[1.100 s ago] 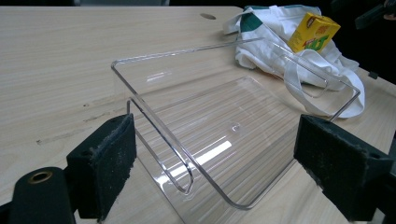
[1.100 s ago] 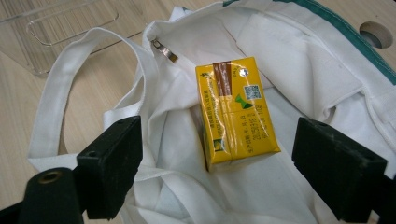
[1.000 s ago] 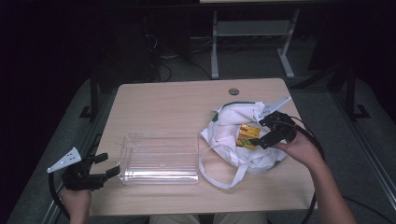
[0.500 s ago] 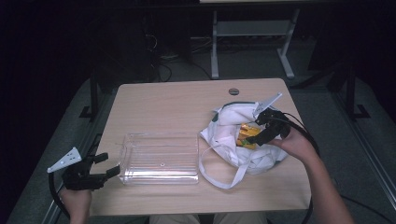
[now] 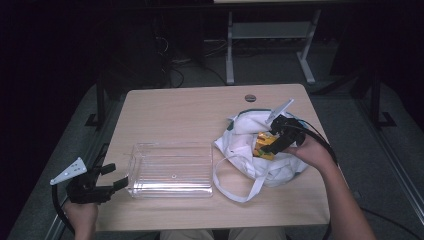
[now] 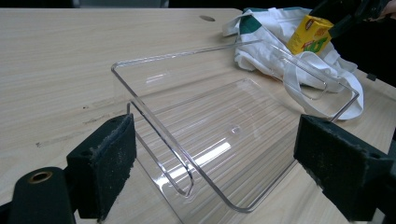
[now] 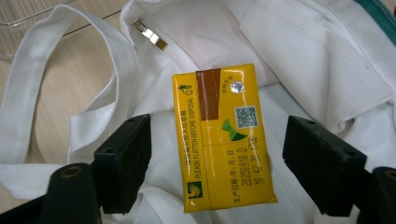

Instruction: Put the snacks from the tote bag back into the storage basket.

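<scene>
Right gripper (image 5: pixel 274 143): held over the open white bag at the right side of the table, jaws spread wide with the yellow carton between them; in the right gripper view (image 7: pixel 217 172) a gap is seen on each side of the carton, so nothing is clamped
Yellow carton (image 7: pixel 223 137): a small drink box seen lying on the white cloth at the mouth of the bag, printed face up, with a brown strip and a foil straw spot near its top edge; in the left gripper view (image 6: pixel 309 34) it is seen standing tilted above the bag folds
White bag (image 5: pixel 250 150): a cloth bag with green trim, slumped on the table's right half, its long strap looped toward the front edge; a metal zip pull (image 7: pixel 150 35) is seen at its opening
Left gripper (image 5: pixel 102 177): held at the table's front left corner, jaws parted and empty, pointed at the near end of the clear tray
Clear tray (image 5: pixel 170 170): a plastic bin resting on the table just left of the bag, with nothing seen inside it; its rim (image 6: pixel 154 58) is seen between the left jaws but apart from both
Table (image 5: pixel 180 115): light wood, with a round cable hole (image 5: pixel 250 98) near the far edge
</scene>
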Motion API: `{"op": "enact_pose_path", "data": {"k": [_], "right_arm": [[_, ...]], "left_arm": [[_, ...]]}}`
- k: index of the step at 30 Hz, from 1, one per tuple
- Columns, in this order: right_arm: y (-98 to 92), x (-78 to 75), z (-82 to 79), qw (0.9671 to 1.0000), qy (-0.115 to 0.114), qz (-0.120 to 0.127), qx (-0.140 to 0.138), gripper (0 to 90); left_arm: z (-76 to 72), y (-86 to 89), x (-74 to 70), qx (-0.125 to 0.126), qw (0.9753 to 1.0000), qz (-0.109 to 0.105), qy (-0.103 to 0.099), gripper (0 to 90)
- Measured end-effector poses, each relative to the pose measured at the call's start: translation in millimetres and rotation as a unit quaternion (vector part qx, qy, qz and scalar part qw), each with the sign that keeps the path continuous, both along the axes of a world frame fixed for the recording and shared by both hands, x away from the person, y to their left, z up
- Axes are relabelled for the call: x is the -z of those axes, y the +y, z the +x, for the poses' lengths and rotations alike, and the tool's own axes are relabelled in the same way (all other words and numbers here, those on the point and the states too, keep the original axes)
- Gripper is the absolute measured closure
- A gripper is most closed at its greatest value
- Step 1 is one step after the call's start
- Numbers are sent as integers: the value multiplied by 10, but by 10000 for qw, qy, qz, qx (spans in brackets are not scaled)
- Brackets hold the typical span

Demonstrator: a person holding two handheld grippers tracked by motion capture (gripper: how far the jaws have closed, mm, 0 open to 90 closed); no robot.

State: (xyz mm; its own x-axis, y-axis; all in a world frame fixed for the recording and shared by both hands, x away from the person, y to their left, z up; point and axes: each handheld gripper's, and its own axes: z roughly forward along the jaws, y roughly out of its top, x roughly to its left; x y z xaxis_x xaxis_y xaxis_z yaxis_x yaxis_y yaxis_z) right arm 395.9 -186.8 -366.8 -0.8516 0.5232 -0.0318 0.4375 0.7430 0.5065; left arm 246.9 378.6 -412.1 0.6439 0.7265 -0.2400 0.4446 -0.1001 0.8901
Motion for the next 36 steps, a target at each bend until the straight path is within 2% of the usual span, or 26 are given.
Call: {"op": "enact_pose_path", "data": {"k": [14,28,36], "right_arm": [[57,94,72,9996,124,-239,-64,325],[114,132,87,9990,53,-417,-137,452],[137,137,76,9984,-38,-518,-218,469]], "left_arm": [[3,0,3,12,10000,-17,-1,128],[6,3,2,7,10000,-17,-10,128],[7,4,3,8,10000,-17,-22,127]]}}
